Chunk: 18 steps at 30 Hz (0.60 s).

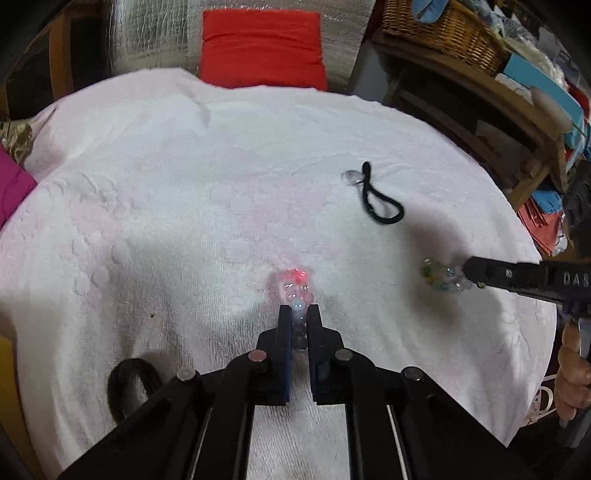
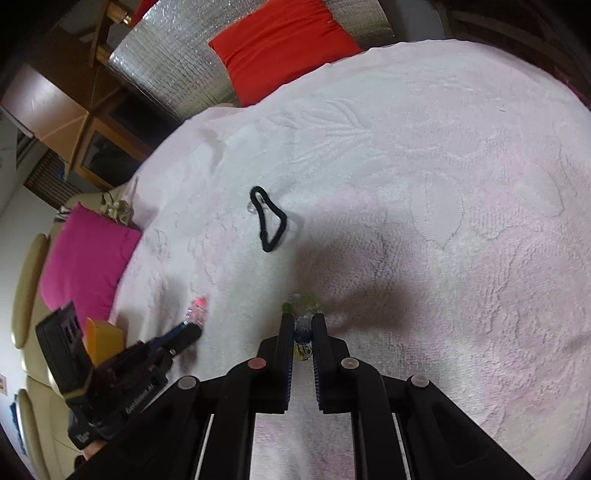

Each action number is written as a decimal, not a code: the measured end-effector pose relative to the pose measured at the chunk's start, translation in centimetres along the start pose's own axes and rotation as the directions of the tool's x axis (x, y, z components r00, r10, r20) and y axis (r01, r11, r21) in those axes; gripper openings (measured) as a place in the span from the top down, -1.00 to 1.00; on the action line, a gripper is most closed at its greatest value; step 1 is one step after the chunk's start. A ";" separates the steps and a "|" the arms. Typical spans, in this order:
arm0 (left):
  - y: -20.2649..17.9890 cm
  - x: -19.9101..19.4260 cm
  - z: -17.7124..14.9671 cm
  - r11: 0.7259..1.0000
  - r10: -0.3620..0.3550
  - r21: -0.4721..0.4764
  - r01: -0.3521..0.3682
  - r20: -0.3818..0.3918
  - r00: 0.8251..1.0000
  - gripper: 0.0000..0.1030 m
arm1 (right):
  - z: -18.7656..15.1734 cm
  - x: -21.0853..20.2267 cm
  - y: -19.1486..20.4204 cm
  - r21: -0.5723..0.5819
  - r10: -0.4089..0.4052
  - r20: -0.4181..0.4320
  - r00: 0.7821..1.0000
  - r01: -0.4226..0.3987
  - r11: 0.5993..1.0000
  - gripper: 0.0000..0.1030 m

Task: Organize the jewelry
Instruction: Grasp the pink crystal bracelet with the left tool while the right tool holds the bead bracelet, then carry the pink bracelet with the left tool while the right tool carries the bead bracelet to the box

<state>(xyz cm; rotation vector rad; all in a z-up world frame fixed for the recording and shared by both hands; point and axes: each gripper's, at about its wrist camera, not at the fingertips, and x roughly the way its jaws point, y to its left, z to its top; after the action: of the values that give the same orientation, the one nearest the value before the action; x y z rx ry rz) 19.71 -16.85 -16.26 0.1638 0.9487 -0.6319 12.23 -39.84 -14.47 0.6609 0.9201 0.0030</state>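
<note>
My left gripper (image 1: pixel 298 309) is shut on a pink and clear bead bracelet (image 1: pixel 295 286) that glows red at its far end, just above the white towel (image 1: pixel 184 184). It also shows in the right wrist view (image 2: pixel 197 312). My right gripper (image 2: pixel 303 319) is shut on a green and clear bead bracelet (image 2: pixel 301 306); in the left wrist view that bracelet (image 1: pixel 443 275) sticks out from the right gripper's fingers (image 1: pixel 491 271). A black hair tie (image 1: pixel 378 199) with a clear bead (image 1: pixel 352 177) beside it lies farther back on the towel, also seen in the right wrist view (image 2: pixel 269 221).
A second black hair tie (image 1: pixel 129 384) lies at the near left. A red cushion (image 1: pixel 262 48) sits behind the towel, a pink cushion (image 2: pixel 85 266) at its left. Wooden shelves with a wicker basket (image 1: pixel 443 33) stand at the right. A yellow box (image 2: pixel 103 339) is by the left gripper.
</note>
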 end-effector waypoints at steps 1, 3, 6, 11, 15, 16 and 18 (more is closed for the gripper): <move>-0.1 -0.4 -0.1 1.000 -0.001 0.006 0.001 0.010 1.000 0.85 | 0.1 -0.3 0.0 0.009 0.020 0.010 1.000 -0.020 1.000 0.80; -0.3 -1.2 -0.2 1.000 -0.011 0.009 0.011 0.023 1.000 0.85 | 0.1 -0.7 0.1 0.016 0.034 0.032 0.999 -0.034 0.999 0.80; -0.3 -2.4 -0.6 1.000 -0.017 0.014 0.016 0.046 0.999 0.85 | 0.2 -1.2 0.5 0.017 0.054 0.057 0.997 -0.055 0.998 0.80; -0.4 -3.8 -1.0 0.999 -0.040 0.023 0.039 0.069 0.997 0.85 | 0.3 -1.7 1.1 0.006 0.087 0.084 0.993 -0.087 0.996 0.80; -0.8 -3.7 -1.0 0.999 -0.033 0.039 0.030 0.070 0.997 0.85 | 0.1 -1.6 1.8 -0.008 0.096 0.086 0.992 -0.096 0.995 0.79; -0.8 -3.6 -1.1 0.999 -0.029 0.038 0.026 0.068 0.997 0.85 | 0.1 -1.5 1.9 -0.010 0.098 0.086 0.991 -0.098 0.995 0.79; -0.8 -3.3 -0.8 0.999 -0.020 0.035 0.018 0.064 0.998 0.85 | 0.0 -1.5 2.1 -0.015 0.096 0.090 0.991 -0.095 0.995 0.80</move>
<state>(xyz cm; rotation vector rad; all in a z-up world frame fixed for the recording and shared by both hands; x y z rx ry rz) 17.27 -15.72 -14.00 0.1643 0.8782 -0.6674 11.88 -38.62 -12.25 0.6894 0.8002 0.0631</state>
